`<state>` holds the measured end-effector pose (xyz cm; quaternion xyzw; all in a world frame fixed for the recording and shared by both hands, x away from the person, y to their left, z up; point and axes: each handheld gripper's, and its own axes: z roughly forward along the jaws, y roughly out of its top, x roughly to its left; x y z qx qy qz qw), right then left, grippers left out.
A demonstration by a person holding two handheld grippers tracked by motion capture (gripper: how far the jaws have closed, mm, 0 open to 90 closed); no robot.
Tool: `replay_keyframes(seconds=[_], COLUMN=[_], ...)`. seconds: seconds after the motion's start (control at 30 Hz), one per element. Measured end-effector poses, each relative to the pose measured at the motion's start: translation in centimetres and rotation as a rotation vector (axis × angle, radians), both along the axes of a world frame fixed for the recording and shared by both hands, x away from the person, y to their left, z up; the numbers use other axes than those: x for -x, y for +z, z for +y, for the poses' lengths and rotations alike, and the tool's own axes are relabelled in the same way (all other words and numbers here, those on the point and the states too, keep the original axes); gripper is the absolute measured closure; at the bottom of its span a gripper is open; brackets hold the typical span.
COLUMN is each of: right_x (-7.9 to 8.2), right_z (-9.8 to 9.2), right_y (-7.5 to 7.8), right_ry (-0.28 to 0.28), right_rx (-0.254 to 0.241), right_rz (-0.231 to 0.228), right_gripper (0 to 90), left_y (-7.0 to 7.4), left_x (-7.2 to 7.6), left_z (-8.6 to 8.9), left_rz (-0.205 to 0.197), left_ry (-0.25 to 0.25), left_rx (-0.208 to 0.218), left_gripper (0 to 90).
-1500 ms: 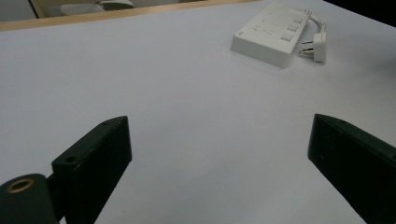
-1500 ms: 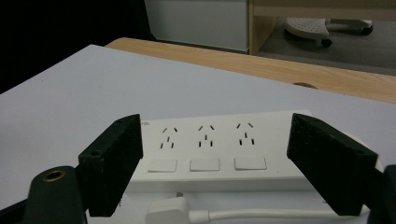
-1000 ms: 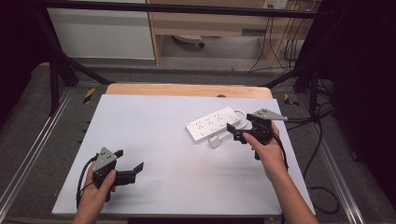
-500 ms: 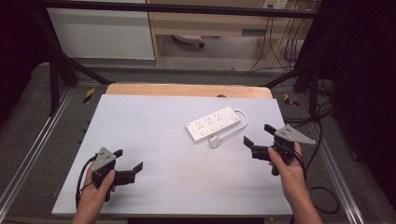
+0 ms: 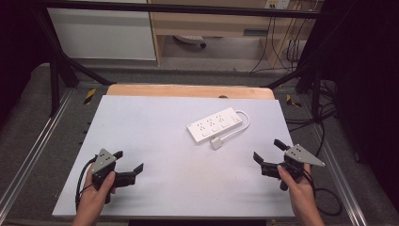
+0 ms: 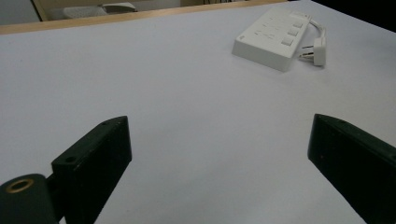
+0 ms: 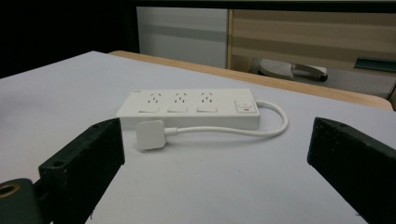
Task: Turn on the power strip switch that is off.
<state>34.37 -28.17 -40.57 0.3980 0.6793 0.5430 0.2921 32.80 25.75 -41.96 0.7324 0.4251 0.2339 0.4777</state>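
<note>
On the white table [image 5: 155,122], the white plastic power strip [image 5: 214,125] lies slanted, nearer my right gripper [image 5: 267,157], ahead and left. Both grippers' jaws are wide apart; my left gripper [image 5: 128,162] is farther.

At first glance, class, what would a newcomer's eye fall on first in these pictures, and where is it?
The white power strip stands out, lying alone toward the far right of the pale table, its short cable looping round to a plug lying beside it. Next come the two black grippers near the front edge, the left gripper and right gripper, both with jaws wide apart and holding nothing.
</note>
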Motion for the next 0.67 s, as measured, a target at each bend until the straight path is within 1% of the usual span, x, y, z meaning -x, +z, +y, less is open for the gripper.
replay_keyframes(seconds=[0.2, 0.23, 0.37, 0.43, 0.47, 0.5, 0.6, 0.67], right_x=[-0.2, -0.2, -0.4, -0.5, -0.6, -0.7, -1.0, -1.2], right_z=[0.2, 0.3, 1.0, 1.4, 1.7, 2.0, 2.6, 2.9], right_y=[-1.6, -1.9, -3.1, -3.5, -3.8, -4.0, -4.5, -4.8], right_ry=[0.019, 0.022, 0.054, 0.061, 0.067, 0.074, 0.093, 0.084], right_rx=[0.014, 0.023, 0.035, 0.033, 0.042, 0.041, 0.077, 0.108], right_rz=[0.004, 0.004, 0.043, 0.066, 0.069, 0.084, 0.104, 0.129], right_gripper=[4.5, 4.6, 3.8, 3.7, 3.4, 3.2, 3.3, 3.5], left_y=[0.0, 0.0, 0.0, 0.0, 0.0, 0.0, 0.0, 0.0], left_x=[0.0, 0.0, 0.0, 0.0, 0.0, 0.0, 0.0, 0.0], left_z=[0.0, 0.0, -0.1, -0.2, -0.2, -0.2, -0.2, -0.2], left_rz=[0.001, 0.0, 0.001, 0.001, 0.001, 0.001, 0.003, 0.004], left_ry=[-0.002, -0.003, -0.01, -0.012, -0.013, -0.014, -0.013, -0.013], left_rx=[-0.002, -0.001, 0.002, 0.0, 0.001, 0.001, 0.0, -0.001], left_gripper=[6.3, 6.3, 6.3, 6.3, 6.3, 6.3, 6.3, 6.3])
